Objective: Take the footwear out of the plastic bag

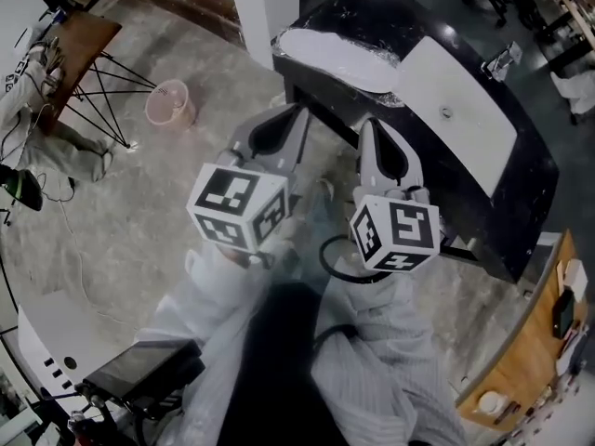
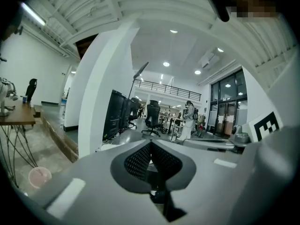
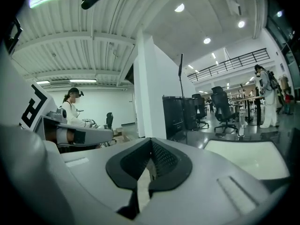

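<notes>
A white pillar [image 1: 265, 7] adjoins a black table [image 1: 535, 170] (pink bin [image 1: 169, 103] nearby) on concrete floor [image 1: 139, 221].

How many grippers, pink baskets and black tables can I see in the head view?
Grippers: 2 (left gripper, right gripper)
Pink basket: 1
Black table: 1
Total: 4

Glossy black table [image 1: 535, 179], crinkly sheen on the plastic bag [image 1: 339, 59]. Left hand-held gripper [image 1: 296, 111] and right hand-held gripper [image 1: 370, 126]: matt grey plastic. Mottled, rough concrete floor [image 1: 139, 221].
</notes>
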The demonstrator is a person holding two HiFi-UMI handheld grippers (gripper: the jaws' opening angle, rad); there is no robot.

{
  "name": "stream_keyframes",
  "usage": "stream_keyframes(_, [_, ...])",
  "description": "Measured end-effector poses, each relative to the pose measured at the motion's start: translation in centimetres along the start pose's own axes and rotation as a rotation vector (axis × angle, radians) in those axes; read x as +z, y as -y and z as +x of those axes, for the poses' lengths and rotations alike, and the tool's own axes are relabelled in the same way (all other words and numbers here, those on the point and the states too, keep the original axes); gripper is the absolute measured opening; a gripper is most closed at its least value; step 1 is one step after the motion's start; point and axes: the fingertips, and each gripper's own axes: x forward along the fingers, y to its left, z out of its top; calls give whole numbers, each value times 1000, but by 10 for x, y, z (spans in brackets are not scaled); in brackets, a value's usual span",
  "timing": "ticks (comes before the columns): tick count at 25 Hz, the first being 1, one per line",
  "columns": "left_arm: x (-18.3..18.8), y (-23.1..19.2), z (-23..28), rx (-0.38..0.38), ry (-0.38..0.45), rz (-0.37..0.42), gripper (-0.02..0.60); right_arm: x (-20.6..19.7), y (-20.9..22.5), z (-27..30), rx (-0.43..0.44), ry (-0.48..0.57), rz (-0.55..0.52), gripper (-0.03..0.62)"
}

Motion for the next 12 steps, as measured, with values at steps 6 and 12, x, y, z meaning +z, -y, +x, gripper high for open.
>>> stream_keyframes(6, [-5,-27,103,-29,-72,-17,2,-13,52,88,57,-83,61,14])
stream_keyframes(12, [-8,-50,172,-108,-167,-170,2,-20,91,145,179,-212,214,14])
